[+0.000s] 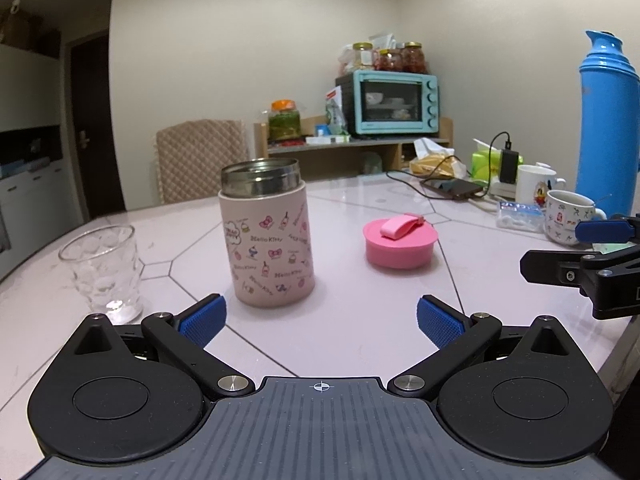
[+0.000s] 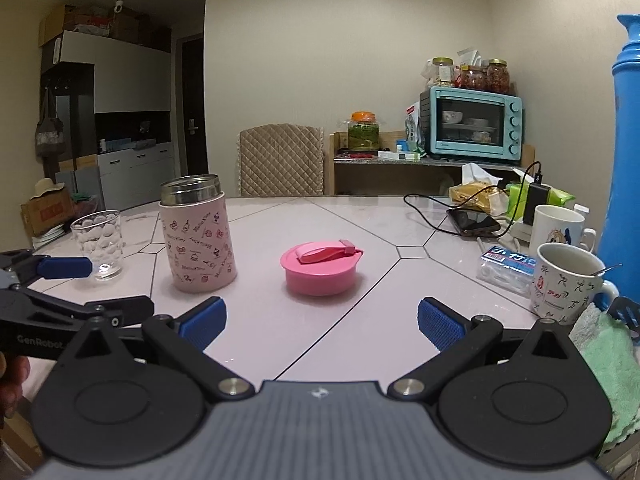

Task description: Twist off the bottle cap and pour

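**Bottle uncapped, both grippers empty**

The left hand-held gripper (image 1: 321, 322) is spread wide and holds nothing, low over the pale tiled surface (image 1: 360, 320). The right hand-held gripper (image 2: 321, 322) is equally wide and empty. Just beyond the left one stands the pink bottle (image 1: 269, 236), upright, its steel mouth uncovered. To its left, apart from it, stands a clear glass (image 1: 103, 272). The pink cap (image 2: 320, 267) lies flat on the surface to the bottle's right, apart from it. Farther right stand two mugs (image 2: 568, 284).
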Tool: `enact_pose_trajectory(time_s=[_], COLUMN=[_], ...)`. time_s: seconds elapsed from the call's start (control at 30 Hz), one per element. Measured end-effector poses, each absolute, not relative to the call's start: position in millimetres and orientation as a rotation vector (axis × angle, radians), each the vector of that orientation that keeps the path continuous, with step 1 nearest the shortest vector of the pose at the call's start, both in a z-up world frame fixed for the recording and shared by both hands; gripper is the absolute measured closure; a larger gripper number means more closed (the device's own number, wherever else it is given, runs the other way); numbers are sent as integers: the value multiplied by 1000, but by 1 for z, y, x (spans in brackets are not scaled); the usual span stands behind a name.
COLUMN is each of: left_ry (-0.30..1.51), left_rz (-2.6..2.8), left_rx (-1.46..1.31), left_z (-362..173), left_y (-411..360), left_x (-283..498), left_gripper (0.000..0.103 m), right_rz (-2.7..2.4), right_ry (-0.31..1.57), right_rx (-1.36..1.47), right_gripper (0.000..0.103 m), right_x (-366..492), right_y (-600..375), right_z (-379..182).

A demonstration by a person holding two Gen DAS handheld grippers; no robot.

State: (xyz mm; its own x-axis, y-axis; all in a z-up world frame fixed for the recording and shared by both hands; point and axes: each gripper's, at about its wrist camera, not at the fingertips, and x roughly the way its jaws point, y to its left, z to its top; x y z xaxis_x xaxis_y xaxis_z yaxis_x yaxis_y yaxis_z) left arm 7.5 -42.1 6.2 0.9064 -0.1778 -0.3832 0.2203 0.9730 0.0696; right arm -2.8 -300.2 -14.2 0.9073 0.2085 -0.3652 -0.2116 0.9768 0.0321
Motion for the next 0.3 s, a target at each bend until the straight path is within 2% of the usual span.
enact_pose_trajectory(time_s=[0.3], left_ry=[385], left_rz=[-202], left_rx=[96], left_z=[2], left_y=[-38], left_x=[11], left_gripper=[0], right_rz=[230], right_ry=[398], right_rx=[-16], right_gripper=[0], right_x=[3], right_y=[-294], right_z=[-19])
